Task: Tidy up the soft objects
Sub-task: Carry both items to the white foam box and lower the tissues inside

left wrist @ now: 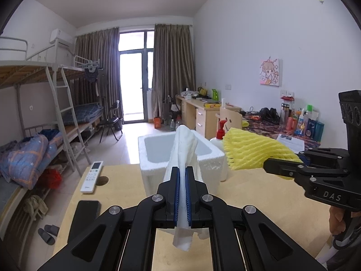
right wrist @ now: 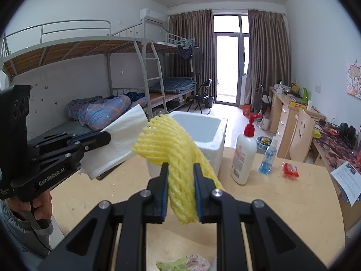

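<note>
**Soft items: both held clear of the worktop**

White foam sheet [left wrist: 183,151]: thin, folded, upright, pinched between the left tongs [left wrist: 182,194], ends protruding above and below.

Yellow foam net sleeve [right wrist: 178,158]: ribbed mesh, squeezed in the right tongs [right wrist: 181,194].

White foam box [right wrist: 203,133]: open-topped, at the worktop's far edge.

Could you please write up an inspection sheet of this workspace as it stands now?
Surface: tan table, a few crumbs.
Job's things: white cloth and yellow foam net, both held in the air in front of the white foam box, which looks empty.
Clutter: lotion bottle, spray bottle, red packet, remote, phone.
Grippers: left gripper shut on the cloth; right gripper shut on the net.
Cables: nothing seen on the table.
Surroundings: bunk beds, desks, curtains.
</note>
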A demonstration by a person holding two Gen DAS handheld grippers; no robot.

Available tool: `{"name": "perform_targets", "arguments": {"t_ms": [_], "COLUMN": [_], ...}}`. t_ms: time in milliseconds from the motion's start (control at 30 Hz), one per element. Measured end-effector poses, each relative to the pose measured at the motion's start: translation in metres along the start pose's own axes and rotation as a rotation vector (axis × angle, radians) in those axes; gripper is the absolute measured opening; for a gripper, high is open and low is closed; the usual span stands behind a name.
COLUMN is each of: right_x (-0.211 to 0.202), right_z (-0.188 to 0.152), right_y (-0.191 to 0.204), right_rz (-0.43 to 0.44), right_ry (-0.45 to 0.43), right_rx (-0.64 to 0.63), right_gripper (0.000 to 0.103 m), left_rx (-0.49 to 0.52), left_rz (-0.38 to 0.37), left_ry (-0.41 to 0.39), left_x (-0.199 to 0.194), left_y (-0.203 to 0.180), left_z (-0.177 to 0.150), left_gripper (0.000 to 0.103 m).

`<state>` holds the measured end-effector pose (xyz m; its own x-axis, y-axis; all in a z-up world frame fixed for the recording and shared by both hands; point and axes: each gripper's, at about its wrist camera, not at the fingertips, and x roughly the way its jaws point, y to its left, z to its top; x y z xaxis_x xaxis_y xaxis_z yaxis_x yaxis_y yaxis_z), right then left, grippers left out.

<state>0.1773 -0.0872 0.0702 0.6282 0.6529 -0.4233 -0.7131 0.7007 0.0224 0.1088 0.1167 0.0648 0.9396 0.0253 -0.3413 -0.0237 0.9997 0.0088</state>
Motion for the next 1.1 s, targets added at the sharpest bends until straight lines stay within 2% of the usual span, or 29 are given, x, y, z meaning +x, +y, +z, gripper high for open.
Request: {"name": "perform_targets", "arguments": {"t_ms": [333,1100], "right_x": [0.009,0.046], "right_z": [0.018,0.049], "right_y": [-0.013,-0.026], "right_rz": [-0.001,-0.054], "right_ry": [-0.013,-0.004], "right_rx": [0.005,-0.008], "right_gripper": [0.023,0.023], "left_rx": [0.025,0.032], "left_rz": [0.001,-0.005], "left_ry": [-0.018,0.007], "left_x": [0.010,0.053], "left_y": [0.001,0.021], "left_z": [0.018,0.039], "left_gripper": [0.005,0.005]}}
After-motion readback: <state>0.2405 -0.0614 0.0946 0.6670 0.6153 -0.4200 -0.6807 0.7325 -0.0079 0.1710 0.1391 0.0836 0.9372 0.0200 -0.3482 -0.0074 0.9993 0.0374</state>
